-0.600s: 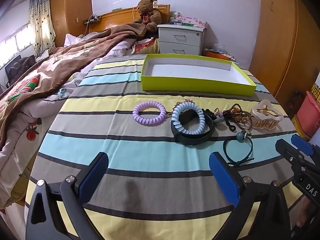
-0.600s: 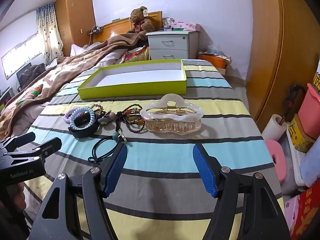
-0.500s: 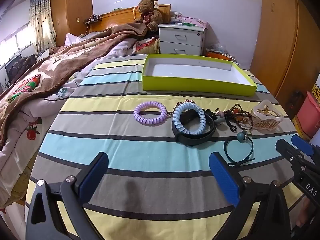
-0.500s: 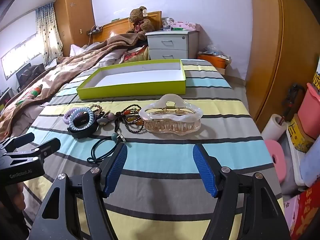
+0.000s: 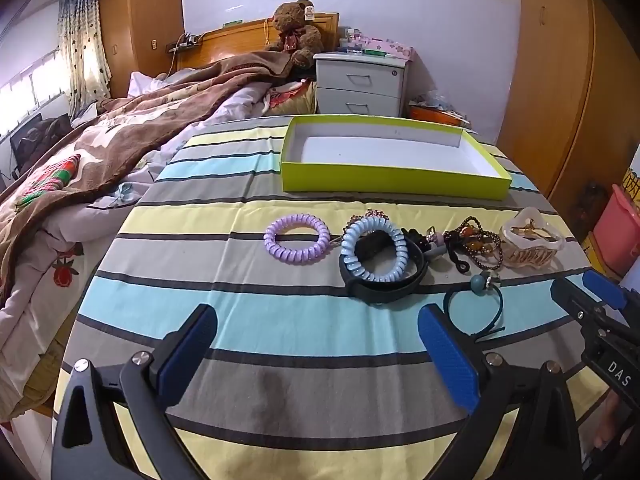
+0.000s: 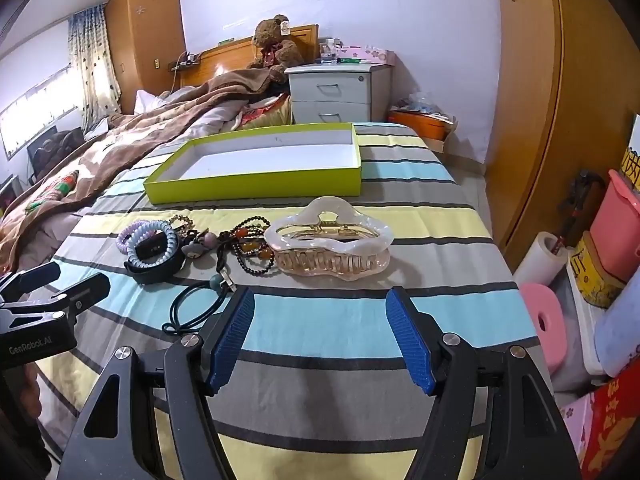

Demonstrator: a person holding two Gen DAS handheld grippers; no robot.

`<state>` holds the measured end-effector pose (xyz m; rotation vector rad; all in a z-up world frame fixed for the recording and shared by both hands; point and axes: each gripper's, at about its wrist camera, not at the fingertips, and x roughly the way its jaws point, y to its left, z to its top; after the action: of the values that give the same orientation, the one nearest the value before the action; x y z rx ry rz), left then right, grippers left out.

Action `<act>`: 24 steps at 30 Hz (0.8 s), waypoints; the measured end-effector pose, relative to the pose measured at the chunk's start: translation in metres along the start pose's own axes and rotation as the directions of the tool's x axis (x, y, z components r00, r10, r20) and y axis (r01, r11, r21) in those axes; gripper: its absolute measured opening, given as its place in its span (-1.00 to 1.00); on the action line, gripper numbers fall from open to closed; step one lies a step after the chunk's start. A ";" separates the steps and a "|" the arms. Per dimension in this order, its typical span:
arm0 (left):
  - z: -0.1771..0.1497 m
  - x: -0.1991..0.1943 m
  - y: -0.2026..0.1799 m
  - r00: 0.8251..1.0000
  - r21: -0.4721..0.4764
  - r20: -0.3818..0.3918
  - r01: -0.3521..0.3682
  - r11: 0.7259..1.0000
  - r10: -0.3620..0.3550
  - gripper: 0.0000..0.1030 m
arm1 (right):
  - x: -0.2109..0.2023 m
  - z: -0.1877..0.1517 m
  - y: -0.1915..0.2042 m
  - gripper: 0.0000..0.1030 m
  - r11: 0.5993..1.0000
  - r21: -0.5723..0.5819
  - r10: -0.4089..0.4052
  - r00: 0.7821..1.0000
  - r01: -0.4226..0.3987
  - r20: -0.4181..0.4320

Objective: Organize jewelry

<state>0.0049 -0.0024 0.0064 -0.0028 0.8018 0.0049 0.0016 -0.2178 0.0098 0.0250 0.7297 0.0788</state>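
A striped cloth (image 5: 248, 320) in yellow, grey and light blue bands covers the desk that carries everything. At its far side sits a shallow lime-green box (image 5: 394, 179) with a white inside, nothing in it. Near of the box, the jewelry lies in a loose row across the yellow and grey stripes. Farthest right is a big translucent claw clip (image 6: 329, 242), pearly white on top with amber teeth and a gold spring. Left of it, a black band (image 5: 384, 284) lies flat with a pale blue spiral hair tie (image 5: 374, 248) resting on top of it. Well left of those, alone, is a lilac spiral hair tie (image 5: 297, 239). Between the band and the clip lies a tangle of dark beaded bracelets (image 6: 252, 246) with orange and brown beads. Nearest, a thin dark elastic hair tie (image 5: 474, 308) with a teal bead lies on the blue stripe.

The left gripper (image 5: 318, 356) hovers near of the spiral ties, its blue pads spread wide, holding nothing. The right gripper (image 6: 320, 336) hovers just near of the claw clip, likewise spread and empty.
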 end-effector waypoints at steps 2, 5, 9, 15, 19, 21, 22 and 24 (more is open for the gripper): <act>0.000 -0.001 0.001 1.000 -0.004 0.003 -0.001 1.000 0.001 0.97 | 0.001 0.000 0.000 0.33 1.000 -0.002 0.000 1.000 0.000 -0.001; 0.001 -0.003 0.003 1.000 -0.016 0.012 -0.003 1.000 0.003 0.97 | 0.000 0.000 0.000 0.33 1.000 -0.002 0.001 1.000 -0.001 0.000; 0.001 -0.003 0.003 1.000 -0.015 0.008 -0.005 1.000 0.005 0.98 | -0.001 0.000 0.002 0.33 1.000 -0.002 0.001 1.000 -0.001 0.005; 0.000 -0.004 0.004 1.000 -0.021 0.011 -0.005 1.000 0.005 0.97 | -0.002 0.001 0.002 0.33 1.000 -0.004 0.004 1.000 -0.004 0.006; 0.000 -0.004 0.004 1.000 -0.023 0.010 -0.006 1.000 0.006 0.97 | -0.002 0.001 0.002 0.33 1.000 -0.004 0.004 1.000 -0.004 0.006; 0.000 -0.005 0.005 1.000 -0.023 0.008 -0.006 1.000 0.006 0.97 | -0.002 0.001 0.003 0.33 1.000 -0.003 0.007 1.000 -0.007 0.005; 0.000 -0.005 0.005 1.000 -0.023 0.008 -0.005 1.000 0.005 0.97 | -0.003 0.001 0.003 0.33 1.000 -0.004 0.007 1.000 -0.007 0.005; 0.000 -0.005 0.005 1.000 -0.022 0.005 -0.009 1.000 0.009 0.98 | -0.003 0.000 0.003 0.33 1.000 -0.004 0.007 1.000 -0.007 0.005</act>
<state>0.0015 0.0025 0.0098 -0.0199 0.7965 0.0225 -0.0007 -0.2151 0.0120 0.0238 0.7240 0.0866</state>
